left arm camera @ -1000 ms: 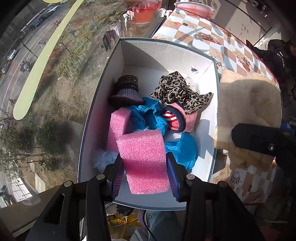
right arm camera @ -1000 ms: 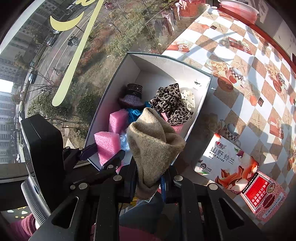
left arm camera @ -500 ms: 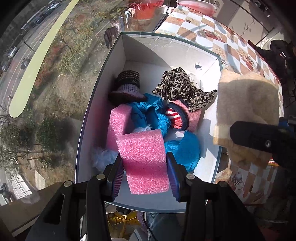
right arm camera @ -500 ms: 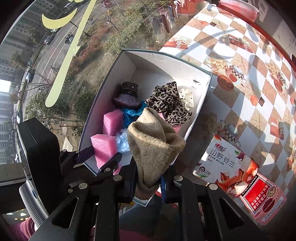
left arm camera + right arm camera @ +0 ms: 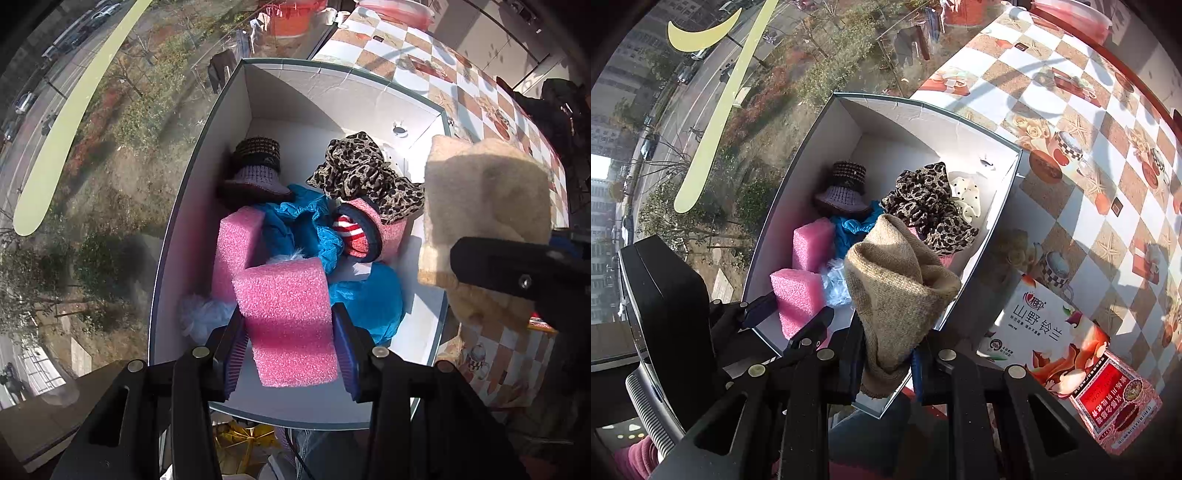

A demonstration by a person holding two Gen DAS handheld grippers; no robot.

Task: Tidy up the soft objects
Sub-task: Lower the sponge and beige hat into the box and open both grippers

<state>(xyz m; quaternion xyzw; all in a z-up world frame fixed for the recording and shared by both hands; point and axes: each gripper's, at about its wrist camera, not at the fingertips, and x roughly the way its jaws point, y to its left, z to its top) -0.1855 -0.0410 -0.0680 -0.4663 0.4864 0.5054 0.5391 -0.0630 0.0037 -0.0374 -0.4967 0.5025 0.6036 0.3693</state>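
Pink foam (image 5: 290, 317) (pinched) between hand-held gripper (image 5: 291, 349)

Both wrist views look steeply down, close above white box (image 5: 236, 110) (image 5: 820, 147); box interior shared.

A table (image 5: 1082, 206) with a checkered cloth (image 5: 1027, 74) of white, tan and rust squares, printed with cups, roses and starfish, fills the right side of the scene. Hard sunlight falls across it and throws sharp dark shadows on the squares. To the left, the table's edge meets a large window (image 5: 750, 122) that looks far down onto a street (image 5: 683, 74) with parked cars, bare trees, dry grass and reddish shrubs. Pale yellow decals (image 5: 713, 107), one a crescent and one a long stripe, are stuck on the glass. At the far end stand red plastic tubs (image 5: 395, 13). A dark ledge (image 5: 44, 417) runs along the near left corner.
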